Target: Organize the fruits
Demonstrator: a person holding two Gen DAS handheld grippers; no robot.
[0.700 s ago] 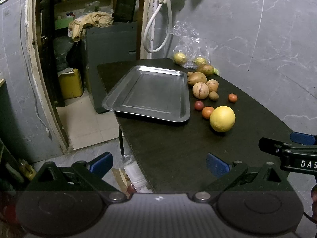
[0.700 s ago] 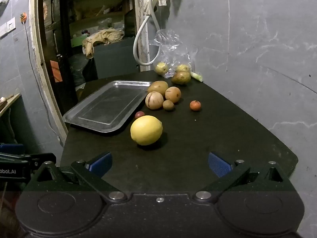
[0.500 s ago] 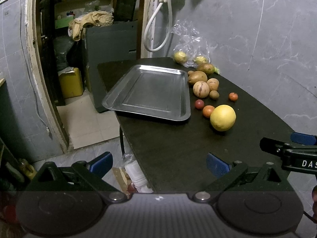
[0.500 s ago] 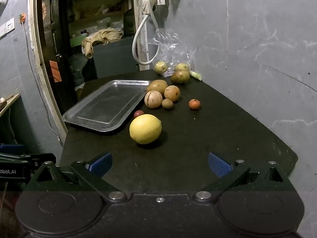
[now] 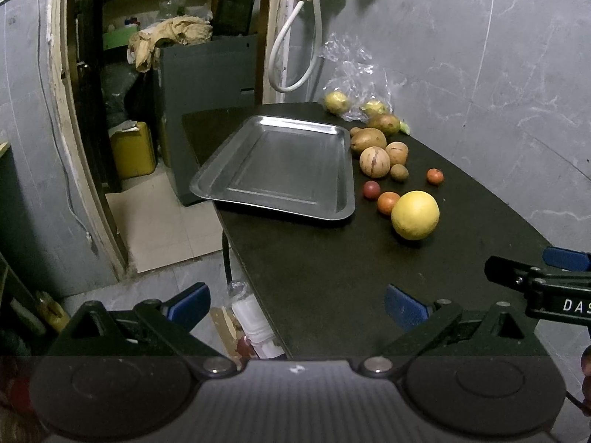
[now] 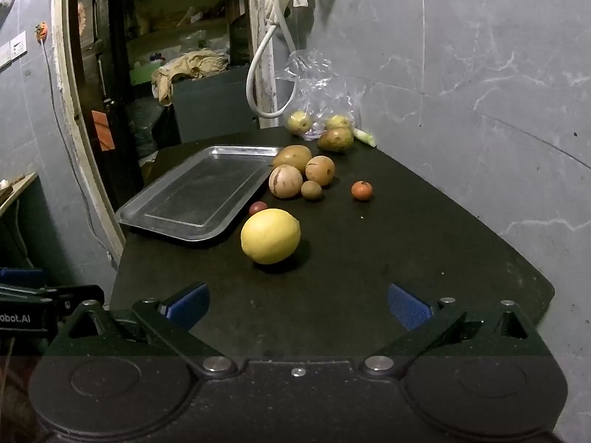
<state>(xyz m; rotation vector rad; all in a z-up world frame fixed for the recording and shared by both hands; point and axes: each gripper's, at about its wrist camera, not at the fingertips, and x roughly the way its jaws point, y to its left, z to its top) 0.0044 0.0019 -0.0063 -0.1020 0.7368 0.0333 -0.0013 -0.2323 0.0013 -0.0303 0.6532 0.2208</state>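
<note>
Dark table [image 6: 369,258] against a grey marbled wall. Metal tray [image 5: 280,170], bare, lies on the table's left part, with its near left corner overhanging the edge.

Right gripper [image 6: 297,304]: blue-padded fingers spread wide, nothing between them, held low over the near end of the table. Large yellow citrus [image 6: 270,235] lies straight ahead of it, nearly centred between the fingers and apart from them, just off the tray's near right corner.

Left gripper [image 5: 295,302]: fingers likewise wide apart and holding nothing. Its left finger [image 5: 188,302] hangs over the floor past the table edge, and its right finger [image 5: 404,304] is over the tabletop. The tray lies ahead of it; the citrus sits ahead and to its right.

Behind the citrus: 1 small red fruit [image 6: 258,207] near the tray rim and 1 small orange fruit [image 5: 388,202] touching the citrus. Further back, a cluster of 4 tan-brown fruits [image 6: 291,175] beside the tray's right edge. 1 small orange fruit [image 6: 361,190] lies alone, right of the cluster.

At the far end, a clear plastic bag [image 6: 317,85] with yellow-green fruits at its base.
</note>
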